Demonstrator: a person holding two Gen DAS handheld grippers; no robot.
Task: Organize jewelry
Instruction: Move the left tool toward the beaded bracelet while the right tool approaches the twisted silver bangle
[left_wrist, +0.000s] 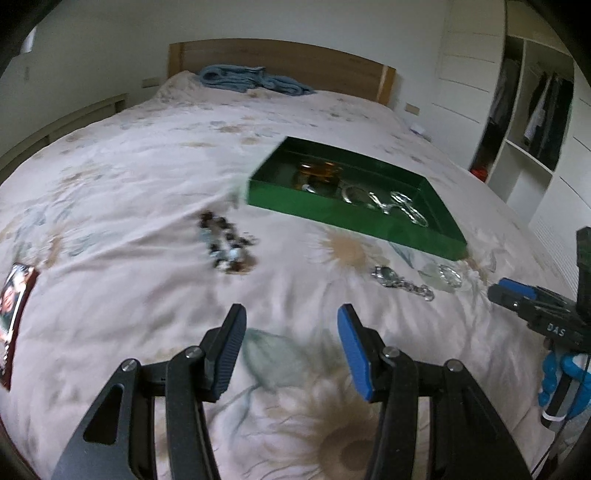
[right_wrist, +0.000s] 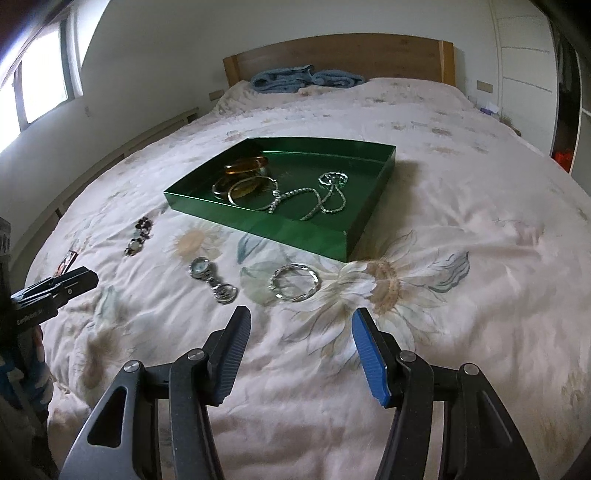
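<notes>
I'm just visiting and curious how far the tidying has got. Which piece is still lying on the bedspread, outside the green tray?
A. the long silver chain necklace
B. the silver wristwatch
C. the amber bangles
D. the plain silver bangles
B: the silver wristwatch lies on the floral bedspread in front of the green tray, next to a twisted silver bracelet; the other three are inside the tray.

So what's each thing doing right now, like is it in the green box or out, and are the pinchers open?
Green tray: open, no lid, on the bed.
Bangles: inside the tray.
Silver chain: inside the tray, loosely looped.
Watch: out on the bedcover, lying flat.
Twisted silver bracelet: out on the bedcover, beside the watch.
Dark beaded bracelet: out, stretched on the bedcover.
Left gripper: open, holding nothing.
Right gripper: open, holding nothing.
</notes>
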